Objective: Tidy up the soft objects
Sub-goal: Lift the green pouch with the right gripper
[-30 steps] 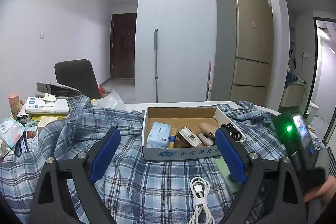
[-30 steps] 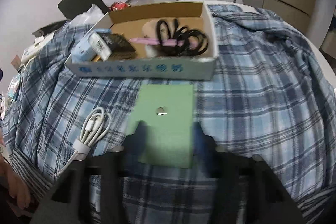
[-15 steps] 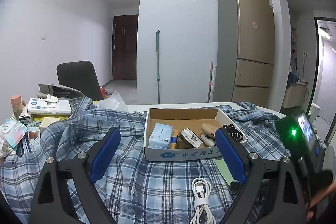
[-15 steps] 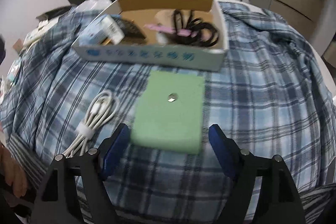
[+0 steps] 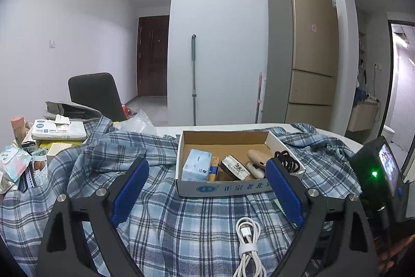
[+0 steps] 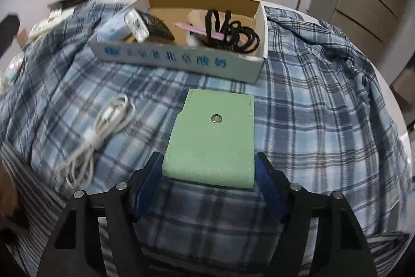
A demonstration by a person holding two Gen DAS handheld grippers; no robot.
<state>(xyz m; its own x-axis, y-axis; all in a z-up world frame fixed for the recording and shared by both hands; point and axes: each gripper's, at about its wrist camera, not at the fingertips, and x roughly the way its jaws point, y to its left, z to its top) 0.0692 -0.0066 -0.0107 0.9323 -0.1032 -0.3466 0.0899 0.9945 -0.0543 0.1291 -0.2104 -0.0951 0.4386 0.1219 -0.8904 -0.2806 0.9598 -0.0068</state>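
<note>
A blue plaid shirt (image 6: 324, 126) lies spread and rumpled over the table, covering nearly all of it. On the shirt sits a shallow cardboard box (image 6: 181, 61), its long side running left to right across the right wrist view, holding small packets and a tangle of black hair ties (image 6: 233, 33). Just in front of the box lies a flat green pouch (image 6: 212, 144) with a metal snap on its face; its long axis runs from the right gripper toward the box, and its near end sits between that gripper's blue pads. The right gripper (image 6: 208, 181) is low over the shirt, aimed at the box, jaws partly closed to the pouch's width; motion blur makes it hard to say whether the pads actually press the pouch's edges. Left of the pouch, apart from it, a bundled white cable (image 6: 101, 136) lies diagonally on the cloth. The left gripper (image 5: 207, 186) is held level and higher, facing the box front, its jaws spread wide with nothing between them; the cable (image 5: 247, 243) lies below it.
</note>
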